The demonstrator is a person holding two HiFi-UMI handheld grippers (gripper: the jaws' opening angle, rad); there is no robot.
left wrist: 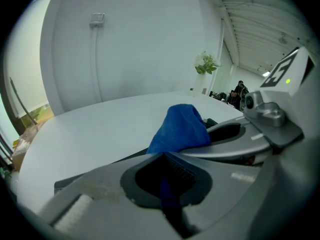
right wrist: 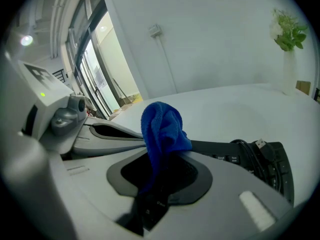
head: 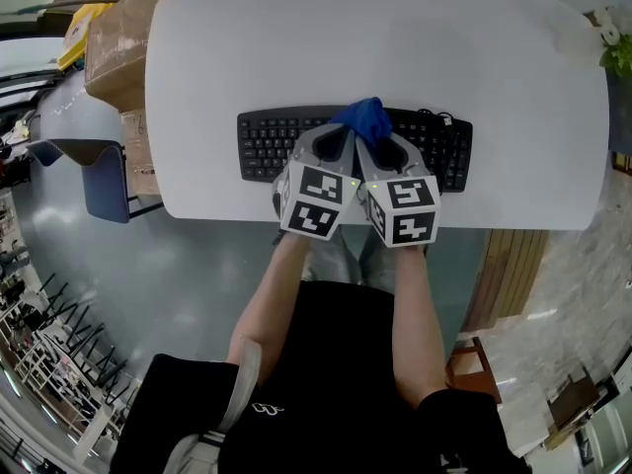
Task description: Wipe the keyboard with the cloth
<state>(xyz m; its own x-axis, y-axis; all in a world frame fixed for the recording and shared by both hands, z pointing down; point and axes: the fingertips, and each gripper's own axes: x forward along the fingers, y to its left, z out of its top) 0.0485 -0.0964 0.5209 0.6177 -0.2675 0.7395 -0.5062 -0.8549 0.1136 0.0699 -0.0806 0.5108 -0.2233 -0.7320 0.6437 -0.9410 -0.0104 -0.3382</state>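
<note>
Black keyboard [head: 267, 144]: lies along the near edge of the white desk [head: 375, 38], centred.
Blue cloth [head: 363, 118]: bunched, raised over the keyboard's middle.
Left gripper [head: 336, 138] and right gripper [head: 387, 146]: side by side above the keyboard, the fingers of each clamped together on a fold of the cloth.

The cloth [head: 363, 118] is blue, the keyboard [head: 265, 146] black, the surface [head: 395, 47] white. The left gripper [head: 338, 138] and right gripper [head: 383, 141] are grey with black-and-white markers.
</note>
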